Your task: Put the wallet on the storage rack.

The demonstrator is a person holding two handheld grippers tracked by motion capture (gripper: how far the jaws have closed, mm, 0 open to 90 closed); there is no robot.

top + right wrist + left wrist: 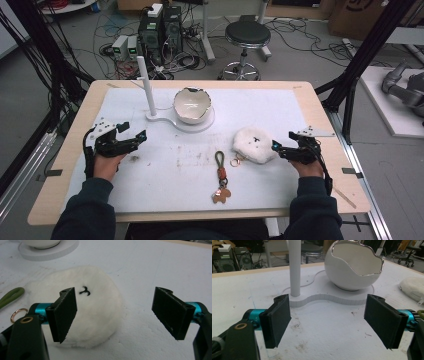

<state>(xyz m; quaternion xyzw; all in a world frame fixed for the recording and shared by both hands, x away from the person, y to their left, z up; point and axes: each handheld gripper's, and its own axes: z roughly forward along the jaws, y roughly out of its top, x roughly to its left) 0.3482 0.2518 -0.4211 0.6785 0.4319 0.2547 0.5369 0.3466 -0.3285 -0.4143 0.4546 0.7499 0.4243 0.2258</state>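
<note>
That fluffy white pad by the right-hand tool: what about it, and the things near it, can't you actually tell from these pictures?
- Fluffy white pad: right gripper view, its lower left edge is hidden behind the near black jaw; its underside is unseen.
- Gold ring: high view, too small to tell whether it is fastened to the pad.
- Keychain: high view, its brown charm is too small to identify.
- Egg-shaped bowl: left gripper view, its inside bottom is hidden by its own wall.
</note>
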